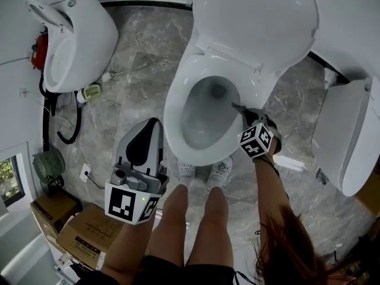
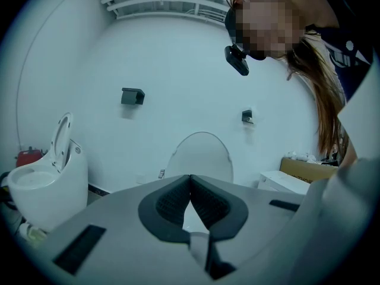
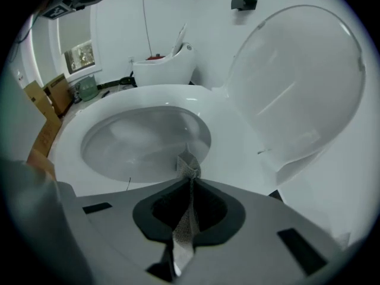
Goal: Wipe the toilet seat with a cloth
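My right gripper [image 3: 190, 181] is clamped on a strip of grey cloth [image 3: 189, 166]. The cloth's tip pokes past the jaws at the inner edge of the toilet seat [image 3: 237, 129], on its right side; I cannot tell whether it touches. The lid [image 3: 297, 82] stands raised behind. My left gripper [image 2: 190, 178] is pinched together with nothing in it, just off the seat's left edge over open floor [image 1: 136, 46]. A second toilet [image 1: 77, 40] sits well apart.

Grey marble floor [image 1: 138, 47] with toilet [image 1: 173, 108], cardboard boxes [image 1: 89, 233], small fan [image 1: 47, 166] (green) and cables [image 1: 70, 136]
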### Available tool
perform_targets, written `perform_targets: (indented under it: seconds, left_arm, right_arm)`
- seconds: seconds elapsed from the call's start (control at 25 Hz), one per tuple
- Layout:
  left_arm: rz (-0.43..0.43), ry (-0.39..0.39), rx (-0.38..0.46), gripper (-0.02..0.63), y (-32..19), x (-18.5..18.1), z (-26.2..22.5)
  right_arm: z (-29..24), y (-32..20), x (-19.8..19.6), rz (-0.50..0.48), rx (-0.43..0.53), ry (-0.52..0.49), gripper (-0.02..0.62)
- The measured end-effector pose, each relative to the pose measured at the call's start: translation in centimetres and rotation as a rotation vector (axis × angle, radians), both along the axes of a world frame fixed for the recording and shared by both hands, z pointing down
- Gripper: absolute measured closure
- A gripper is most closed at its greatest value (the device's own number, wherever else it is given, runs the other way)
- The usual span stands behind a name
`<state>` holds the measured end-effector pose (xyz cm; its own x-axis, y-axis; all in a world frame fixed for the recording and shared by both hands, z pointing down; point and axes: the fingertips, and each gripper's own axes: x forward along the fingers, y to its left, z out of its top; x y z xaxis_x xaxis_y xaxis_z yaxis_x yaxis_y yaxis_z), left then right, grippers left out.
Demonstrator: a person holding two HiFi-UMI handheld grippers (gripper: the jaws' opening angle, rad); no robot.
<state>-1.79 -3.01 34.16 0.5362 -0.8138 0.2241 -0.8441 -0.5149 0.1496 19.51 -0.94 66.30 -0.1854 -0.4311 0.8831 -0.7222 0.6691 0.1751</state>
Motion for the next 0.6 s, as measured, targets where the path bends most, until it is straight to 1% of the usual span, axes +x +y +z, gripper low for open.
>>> perform_targets:
  seconds: [0.08,0.16,0.24,0.32,0.44,0.6]
  left_arm:
    - [0.000,0.000,0.000,0.589,0.0,-0.1,0.0]
    - [-0.004,0.001,-0.001,0.589,0.0,-0.2,0.1]
    - [-0.009,0.004,-0.006,0.589,0.0,-0.3,0.2]
    - [-0.008,0.009,-0.008,0.589,-0.1,-0.2,0.3]
    - [-0.008,0.016,-0.003,0.589,0.0,-0.3,0.1]
    - [-0.011,0.021,0.003,0.589,0.0,-0.4,-0.1]
  right_arm:
    - [-0.4,-0.9,0.9,0.012,0.039,0.026,0.557]
    - [-0.5,-0.9,1.1,0.019,0.056,0.036,0.557]
    - [-0.5,0.1,0.7,0.037,0.048,0.020,0.558]
    - [-0.4,1.7,-0.1,0.069,0.028,-0.018,0.558]
    - [-0.3,4.8,-2.4,0.088,-0.013,-0.069,0.558]
    - [0.1,8.8,-7.0,0.063,-0.073,-0.132,0.558]
